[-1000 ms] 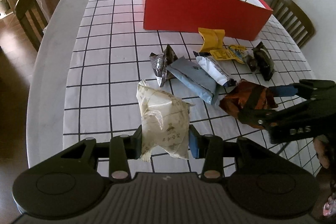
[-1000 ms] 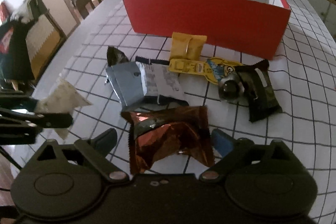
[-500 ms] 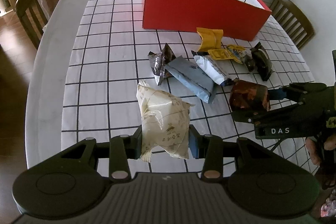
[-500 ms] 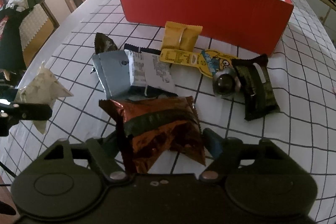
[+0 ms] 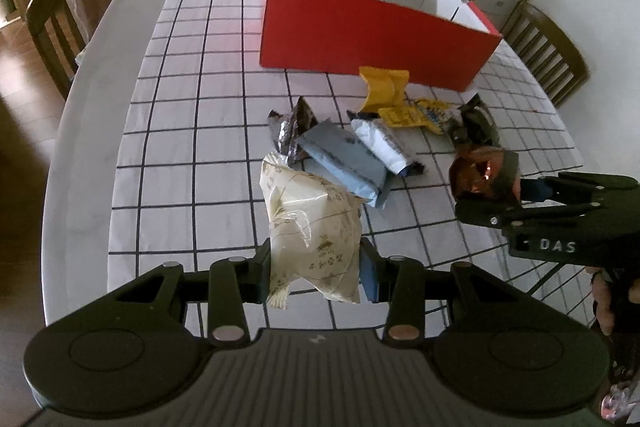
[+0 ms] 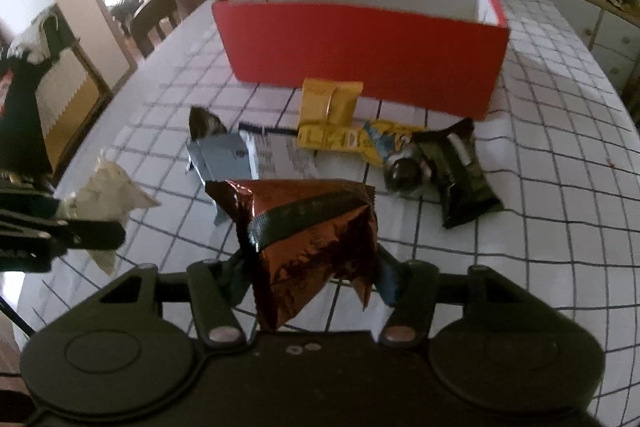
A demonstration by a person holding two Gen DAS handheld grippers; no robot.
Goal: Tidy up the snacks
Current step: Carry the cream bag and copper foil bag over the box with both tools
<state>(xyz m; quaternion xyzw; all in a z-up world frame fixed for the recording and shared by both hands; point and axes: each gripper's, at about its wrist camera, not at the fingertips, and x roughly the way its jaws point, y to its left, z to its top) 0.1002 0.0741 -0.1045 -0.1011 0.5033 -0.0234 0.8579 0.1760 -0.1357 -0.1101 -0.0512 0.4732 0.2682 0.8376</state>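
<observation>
Cream snack bag [image 5: 314, 227] is gripped by the left claw [image 5: 316, 267]; the right claw [image 6: 310, 273] grips a copper foil packet [image 6: 308, 227] above the tabletop [image 5: 168, 131].

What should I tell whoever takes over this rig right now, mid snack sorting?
Left gripper: shut on the cream snack bag, held above the table.
Right gripper: shut on the copper foil bag, also lifted.
Red box: open at the far side of the checked tablecloth; no snacks visible inside from here.
Still on the cloth: grey-blue packet, white packet, yellow packets, dark green packet.
Left: box both held bags, then the rest.
</observation>
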